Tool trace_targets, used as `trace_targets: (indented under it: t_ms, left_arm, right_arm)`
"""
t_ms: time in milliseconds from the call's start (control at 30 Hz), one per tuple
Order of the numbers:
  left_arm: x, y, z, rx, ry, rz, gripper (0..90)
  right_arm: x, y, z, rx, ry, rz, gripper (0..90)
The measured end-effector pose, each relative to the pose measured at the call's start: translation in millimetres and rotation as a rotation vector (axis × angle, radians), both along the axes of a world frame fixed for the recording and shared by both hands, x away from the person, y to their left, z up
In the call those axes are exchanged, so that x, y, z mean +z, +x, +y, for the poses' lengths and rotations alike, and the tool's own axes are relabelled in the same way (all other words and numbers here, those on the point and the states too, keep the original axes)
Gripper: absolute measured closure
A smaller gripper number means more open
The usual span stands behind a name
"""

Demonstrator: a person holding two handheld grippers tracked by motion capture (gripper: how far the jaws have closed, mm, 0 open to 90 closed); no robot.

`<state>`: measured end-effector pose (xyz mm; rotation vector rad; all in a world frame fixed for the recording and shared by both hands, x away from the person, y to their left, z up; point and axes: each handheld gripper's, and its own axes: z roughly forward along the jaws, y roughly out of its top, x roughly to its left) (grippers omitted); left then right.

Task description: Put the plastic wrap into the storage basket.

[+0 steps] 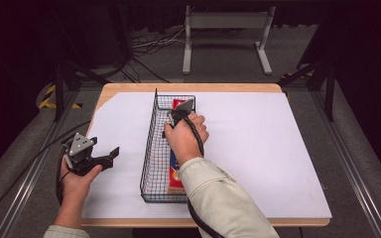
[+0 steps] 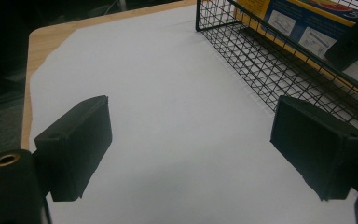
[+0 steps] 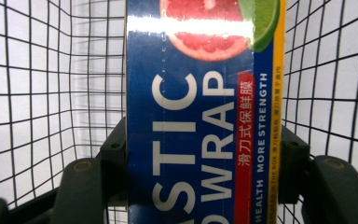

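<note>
- The black wire mesh basket, long and rectangular, stands on the white sheet covering the wooden table.
- The basket contains one long blue plastic-wrap box with a grapefruit picture, lying lengthwise along the basket's right side.
- The right gripper reaches down into the basket; its jaws are clamped on the two long sides of the box.
- The left gripper is held over the white sheet, left of the basket, jaws spread apart with nothing between them.
</note>
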<state>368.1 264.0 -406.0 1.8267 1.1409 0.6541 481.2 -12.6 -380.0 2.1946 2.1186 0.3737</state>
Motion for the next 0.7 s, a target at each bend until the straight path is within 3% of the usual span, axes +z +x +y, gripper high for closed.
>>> trace_targets:
  t_ms: [200,333,700]
  left_arm:
    - [0.2,0.0,0.6,0.000,-0.001,-0.001,12.9]
    - [-0.5,0.4,0.2,-0.001,0.003,0.001,12.9]
    - [0.6,-0.8,0.1,-0.004,-0.003,-0.008,12.9]
  right_arm:
    - [-1.9,1.0,4.7,0.006,-0.065,-0.014,39.4]
    - [-3.6,1.9,4.8,-0.010,-0.039,-0.006,39.3]
    - [-5.4,0.0,8.5,-0.013,-0.073,0.022,38.6]
